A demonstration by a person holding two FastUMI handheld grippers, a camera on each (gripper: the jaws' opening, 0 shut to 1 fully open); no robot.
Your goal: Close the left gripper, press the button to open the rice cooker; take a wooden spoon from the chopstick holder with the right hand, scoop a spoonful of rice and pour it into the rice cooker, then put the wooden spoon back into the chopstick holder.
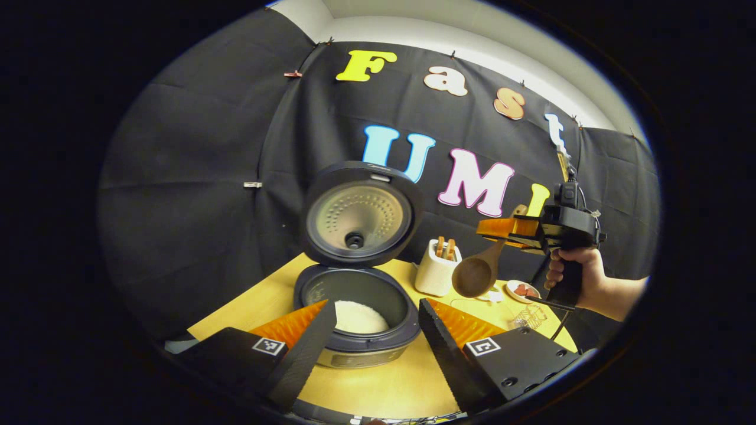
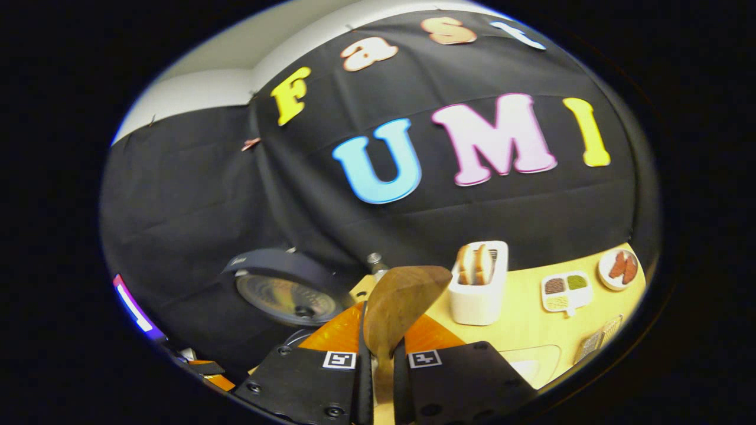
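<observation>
Spoon in transit above the table; cooker lid raised.

The right gripper [image 2: 378, 378] is clamped on the handle of the wooden spoon [image 2: 401, 307], bowl pointing forward. In the left gripper view the spoon bowl hangs in the air just right of the chopstick holder [image 1: 437, 268], which stands near the table's [image 1: 378, 383] back edge. The rice cooker [image 1: 354, 319] sits toward the front left, lid up, white rice visible inside the pot. The left gripper [image 1: 372, 336] hangs spread wide in front of the cooker, holding nothing. Judgement: whether the spoon carries rice cannot be told. Keep the bowl level and the grip firm.
</observation>
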